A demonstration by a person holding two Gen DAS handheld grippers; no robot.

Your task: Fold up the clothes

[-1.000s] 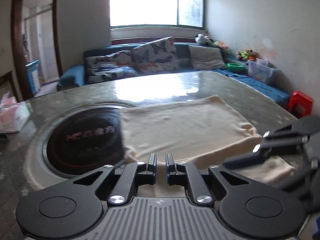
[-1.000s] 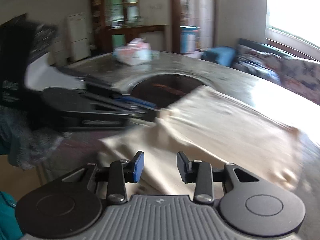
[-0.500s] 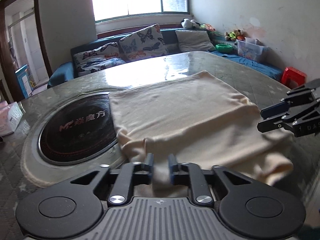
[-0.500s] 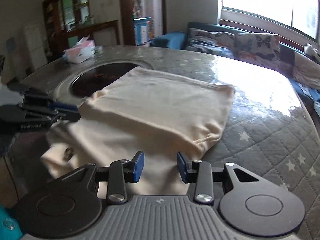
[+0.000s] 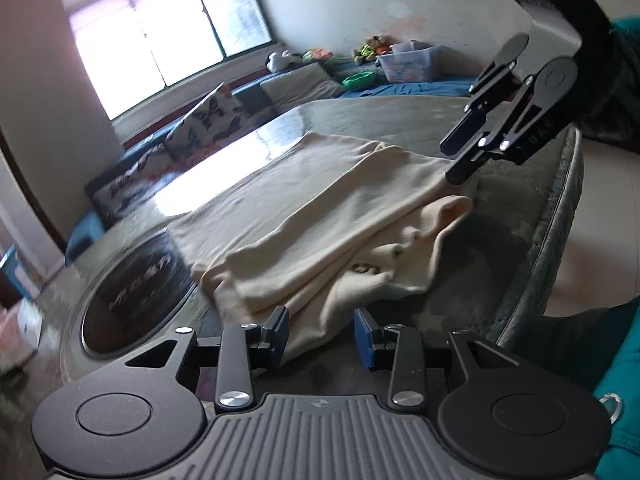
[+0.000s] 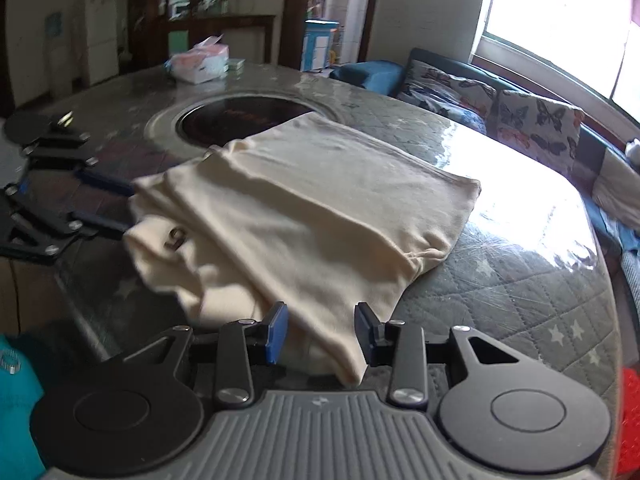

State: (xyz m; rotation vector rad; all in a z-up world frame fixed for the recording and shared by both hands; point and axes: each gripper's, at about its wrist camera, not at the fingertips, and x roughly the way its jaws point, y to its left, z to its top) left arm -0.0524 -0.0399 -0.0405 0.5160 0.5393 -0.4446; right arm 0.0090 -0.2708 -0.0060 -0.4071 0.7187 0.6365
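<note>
Both jaws just opened, left gripper [image 5: 320,334] and right gripper [image 6: 320,330] holding nothing, leaving folded shirt [image 6: 320,204] flat mid-frame on surface [image 6: 520,280].

Both tools are matte black: ribbed grey housing, round pivot discs, silver screws, blue pads [image 5: 280,334] on each claw; a teal sleeve [image 5: 624,396] shows beside the left claw [image 5: 322,336]
</note>
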